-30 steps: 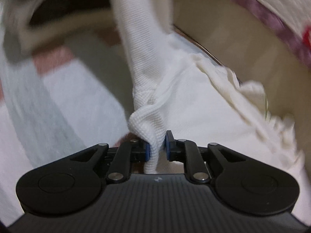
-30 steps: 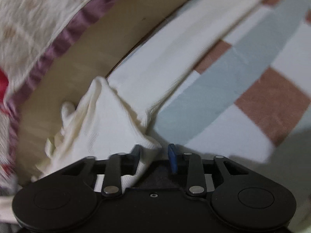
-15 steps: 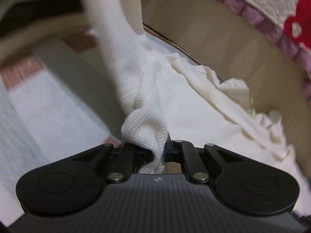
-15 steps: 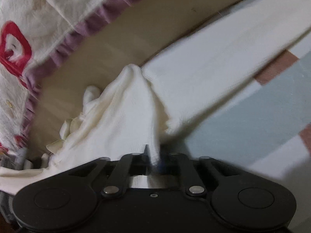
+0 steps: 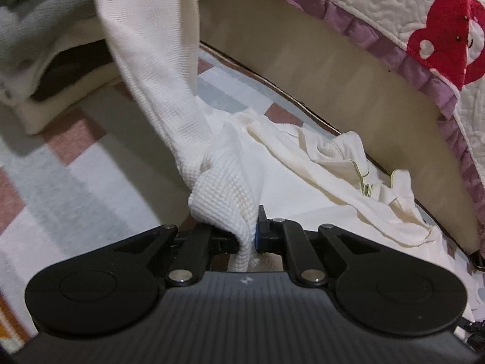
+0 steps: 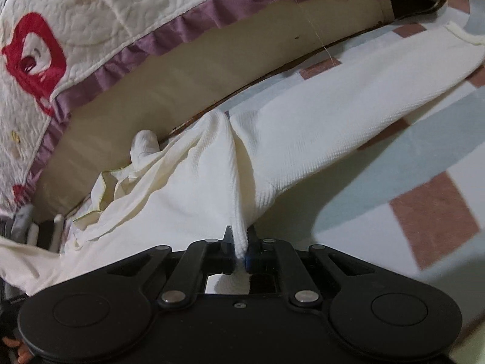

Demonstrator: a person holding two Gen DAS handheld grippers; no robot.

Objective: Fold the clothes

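Cream-white waffle-knit garment lies partly on a checked blanket of white, grey-blue and brick-red squares, bunched against a beige padded edge under a quilted white cover with purple frill and red motif. Left gripper: jaws clamped on a gathered fold, sleeve-like length rising to upper left. Right gripper: jaws clamped on a thin pinch of the same garment, which spreads away to the right. Folded pile of grey and cream cloth sits at far left.
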